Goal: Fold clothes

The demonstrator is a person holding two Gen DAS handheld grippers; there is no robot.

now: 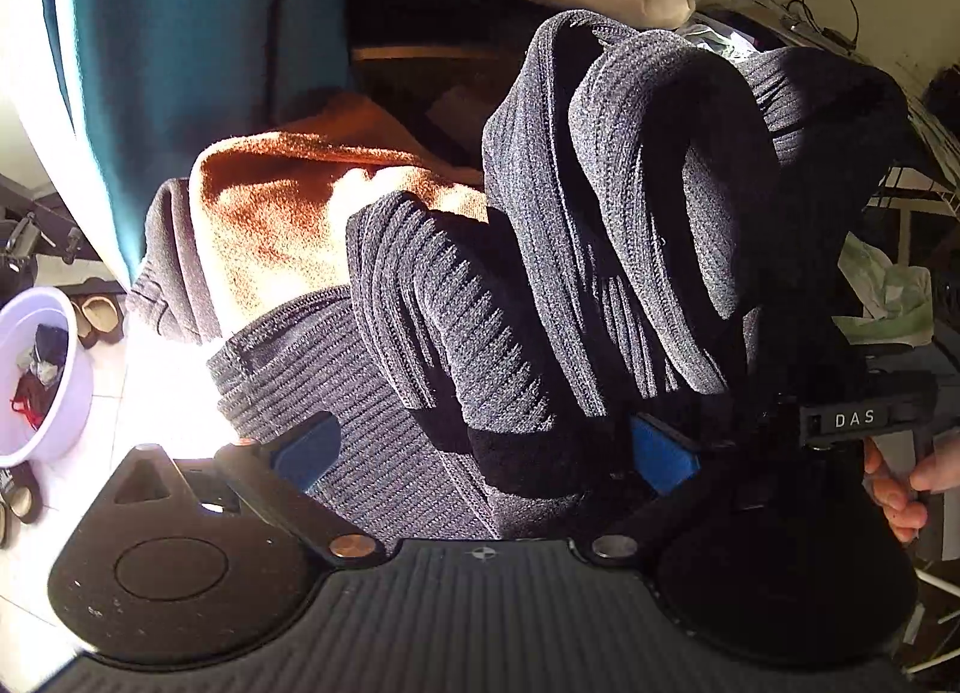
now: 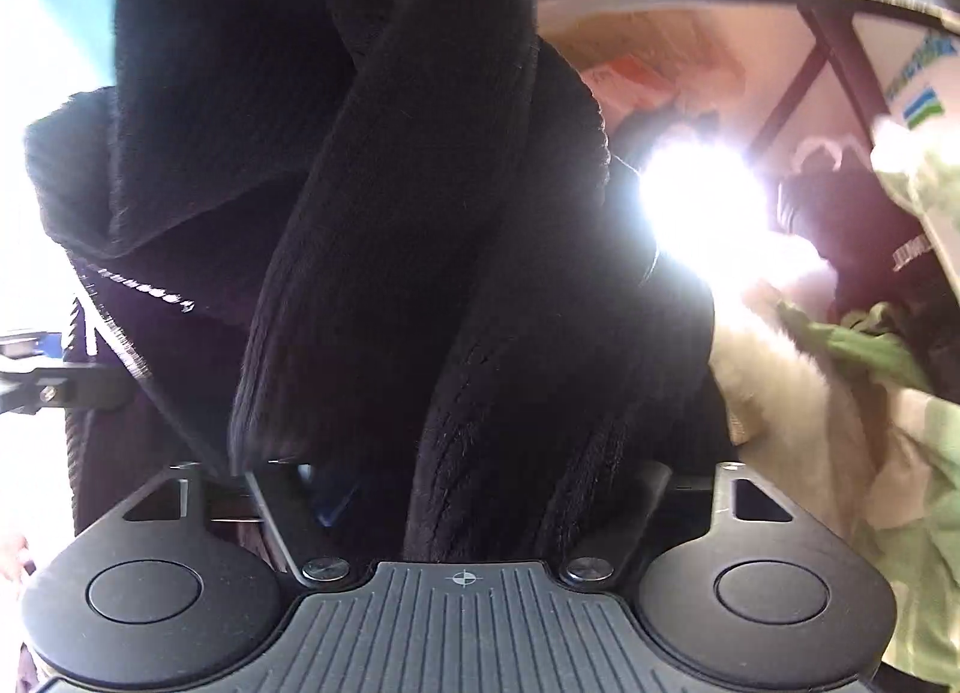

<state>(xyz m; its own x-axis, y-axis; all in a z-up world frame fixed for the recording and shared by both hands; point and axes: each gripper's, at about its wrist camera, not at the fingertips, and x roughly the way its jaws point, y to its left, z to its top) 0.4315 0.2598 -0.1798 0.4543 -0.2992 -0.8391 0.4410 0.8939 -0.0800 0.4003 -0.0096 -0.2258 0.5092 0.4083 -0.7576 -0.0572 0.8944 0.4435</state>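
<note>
Nearest, my left gripper (image 1: 480, 447) stands parted with the dark ribbed sweater (image 1: 540, 273) bunched between its blue pads (image 1: 663, 453). My right gripper (image 2: 462, 483) is buried in knit (grip unreadable). Beyond, the sweater drapes over an orange blanket (image 1: 288, 213), probably lifted for straightening.

The left gripper (image 1: 486, 453) had its blue pads (image 1: 663, 453) set apart, with bunched folds of a dark ribbed sweater (image 1: 540, 249) filling the gap between them; whether they pinched the knit could not be told. The sweater rose in thick loops ahead and trailed left over an orange-brown blanket (image 1: 282, 207). A teal curtain (image 1: 180, 45) hung behind. At far left stood a basin (image 1: 54, 429) of small items. At right, a hand (image 1: 900, 483) held the right gripper (image 1: 864, 417), marked DAS.
</note>
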